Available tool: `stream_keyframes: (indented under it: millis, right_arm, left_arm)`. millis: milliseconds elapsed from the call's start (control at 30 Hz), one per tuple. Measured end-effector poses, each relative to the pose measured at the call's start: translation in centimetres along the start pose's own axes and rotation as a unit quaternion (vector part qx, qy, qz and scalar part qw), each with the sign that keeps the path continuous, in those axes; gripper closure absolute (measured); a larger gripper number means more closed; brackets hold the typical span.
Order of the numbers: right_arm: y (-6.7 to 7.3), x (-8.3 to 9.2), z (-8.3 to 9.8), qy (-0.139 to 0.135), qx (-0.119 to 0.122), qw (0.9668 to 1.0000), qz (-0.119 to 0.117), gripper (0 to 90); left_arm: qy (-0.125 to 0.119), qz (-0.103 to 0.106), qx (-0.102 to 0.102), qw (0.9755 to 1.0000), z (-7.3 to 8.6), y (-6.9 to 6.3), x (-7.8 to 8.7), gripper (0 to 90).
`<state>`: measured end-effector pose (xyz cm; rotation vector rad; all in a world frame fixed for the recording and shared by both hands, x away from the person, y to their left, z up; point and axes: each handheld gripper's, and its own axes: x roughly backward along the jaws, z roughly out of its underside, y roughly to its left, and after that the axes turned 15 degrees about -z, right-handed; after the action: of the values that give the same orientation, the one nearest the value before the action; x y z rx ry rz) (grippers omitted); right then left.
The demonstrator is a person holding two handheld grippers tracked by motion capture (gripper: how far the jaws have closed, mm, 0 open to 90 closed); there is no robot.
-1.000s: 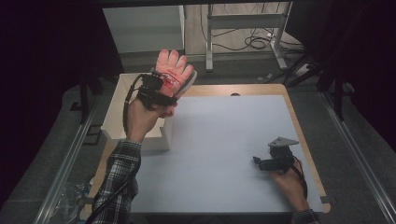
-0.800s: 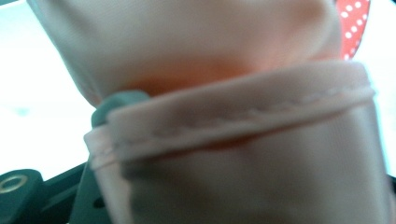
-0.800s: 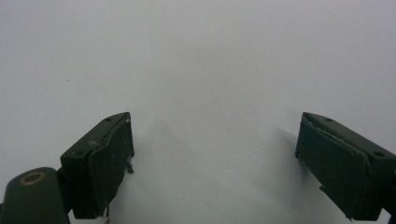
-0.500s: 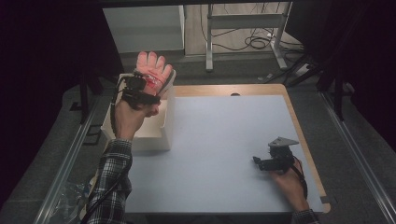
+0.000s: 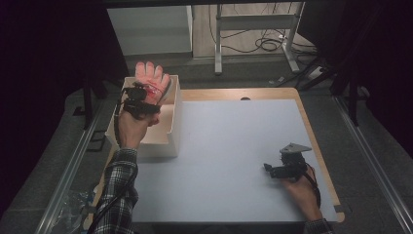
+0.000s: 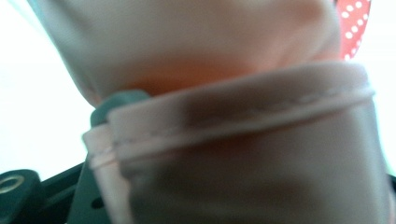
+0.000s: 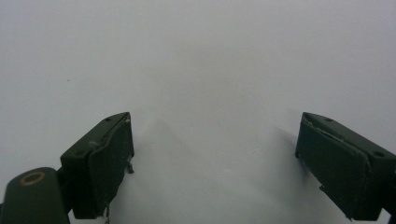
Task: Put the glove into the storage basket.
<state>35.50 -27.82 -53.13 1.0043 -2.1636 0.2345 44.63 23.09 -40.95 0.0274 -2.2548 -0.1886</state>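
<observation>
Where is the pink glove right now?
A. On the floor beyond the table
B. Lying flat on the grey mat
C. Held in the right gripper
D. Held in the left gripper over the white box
D: the left gripper is shut on the pink glove, above the white box.

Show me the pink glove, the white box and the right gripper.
pink glove (image 5: 152, 74): high view, on its finger part.
white box (image 5: 155, 145): high view, on its front wall.
right gripper (image 5: 267, 167): high view, between its jaw tips.
</observation>
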Motion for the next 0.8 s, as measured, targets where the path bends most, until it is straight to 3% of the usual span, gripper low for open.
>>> stream_keyframes:
  millis: [400,733,800]
  right_arm:
    - [0.0,0.0,0.0,0.0,0.0,1.0,0.0,11.6]
    - [0.0,0.0,0.0,0.0,0.0,1.0,0.0,11.6]
    - [0.0,0.0,0.0,0.0,0.0,1.0,0.0,11.6]
  left_arm:
    - [0.023,-0.019,0.008,0.9995,1.9,-0.9,-4.2,44.0]
    - [0.064,-0.04,-0.016,0.997,1.2,-2.8,-6.0,42.3]
    - [0.075,-0.036,-0.014,0.9964,0.9,-3.0,-6.3,41.8]
